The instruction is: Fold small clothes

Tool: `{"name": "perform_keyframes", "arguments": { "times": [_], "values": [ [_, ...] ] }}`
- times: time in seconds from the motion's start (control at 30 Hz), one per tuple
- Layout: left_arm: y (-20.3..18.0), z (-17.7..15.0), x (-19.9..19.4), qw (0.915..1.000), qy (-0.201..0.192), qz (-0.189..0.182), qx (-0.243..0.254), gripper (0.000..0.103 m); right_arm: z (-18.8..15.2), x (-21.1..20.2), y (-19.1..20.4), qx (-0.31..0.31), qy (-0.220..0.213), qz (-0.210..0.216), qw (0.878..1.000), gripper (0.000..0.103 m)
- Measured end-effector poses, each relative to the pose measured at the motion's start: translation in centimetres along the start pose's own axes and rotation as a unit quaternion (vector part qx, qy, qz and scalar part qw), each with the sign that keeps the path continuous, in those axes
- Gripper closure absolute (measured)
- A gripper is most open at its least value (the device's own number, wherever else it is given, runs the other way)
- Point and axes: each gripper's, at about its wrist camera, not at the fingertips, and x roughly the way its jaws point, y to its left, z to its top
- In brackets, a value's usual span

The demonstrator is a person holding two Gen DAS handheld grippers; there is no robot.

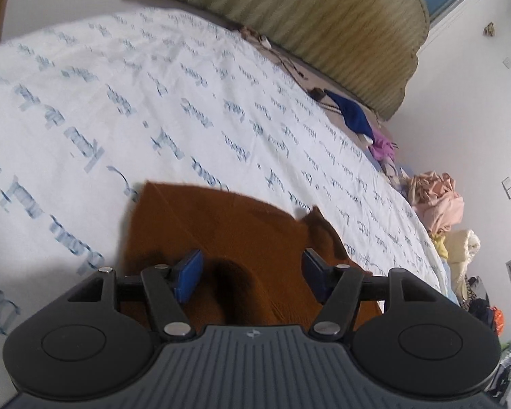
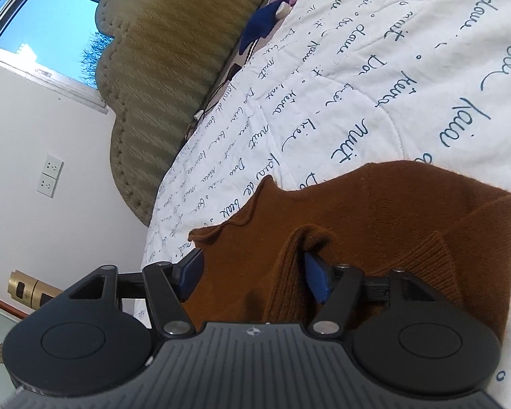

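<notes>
Left gripper [image 1: 252, 274] wide open, nothing clamped, blue pads [image 1: 187, 274] spread over the near part of the brown knit sweater [image 1: 221, 225]. Dark fold shadow between the fingers. Right gripper [image 2: 253, 274] also wide open, gripping nothing; right pad [image 2: 315, 277] tucked against a raised ribbed fold, left pad at the garment's wavy edge. Sweater [image 2: 408, 211] directly under and ahead of both grippers, lying on the white quilt [image 1: 153, 102] printed with blue script. Rust-brown fine knit, partly folded, layers overlapping, curled hem on one side, ribbed band near the right gripper. Beyond: olive padded headboard [image 1: 323, 27], blue garment [image 1: 354, 116] and purple cloth [image 1: 383, 145] at the bed's far edge, pink and yellow clothes pile [image 1: 439, 201] further off.
</notes>
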Motion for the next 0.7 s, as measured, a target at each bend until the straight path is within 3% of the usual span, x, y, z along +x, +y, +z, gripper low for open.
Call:
{"name": "perform_keyframes", "arguments": {
  "times": [0.23, 0.33, 0.4, 0.47, 0.6, 0.7],
  "values": [
    [0.7, 0.8, -2.1, 0.9928, -0.03, 0.078, 0.086, 0.039, -0.2, -1.9, 1.1, -0.063, -0.028, -0.048, 0.996, 0.036],
    [1.6, 0.7, -2.5, 0.9915, -0.022, 0.071, 0.107, 0.039, -0.9, -3.4, 2.7, -0.11, -0.069, -0.055, 0.99, 0.036],
    [2.0, 0.2, -2.8, 0.9914, -0.016, 0.064, 0.113, 0.04, -1.7, -3.4, 4.5, -0.147, -0.071, -0.042, 0.986, 0.036],
    [2.1, -0.5, -3.1, 0.9893, -0.014, 0.059, 0.133, 0.04, -2.6, -2.1, 6.4, -0.168, -0.036, -0.007, 0.985, 0.036],
    [1.6, -2.5, -3.9, 0.9793, -0.006, 0.056, 0.194, 0.041, -4.4, 2.9, 9.0, -0.152, 0.07, 0.07, 0.983, 0.037],
    [1.5, -3.7, -4.6, 0.9719, -0.003, 0.057, 0.228, 0.041, -6.2, 6.9, 10.6, -0.157, 0.129, 0.081, 0.976, 0.043]
  ]
}}
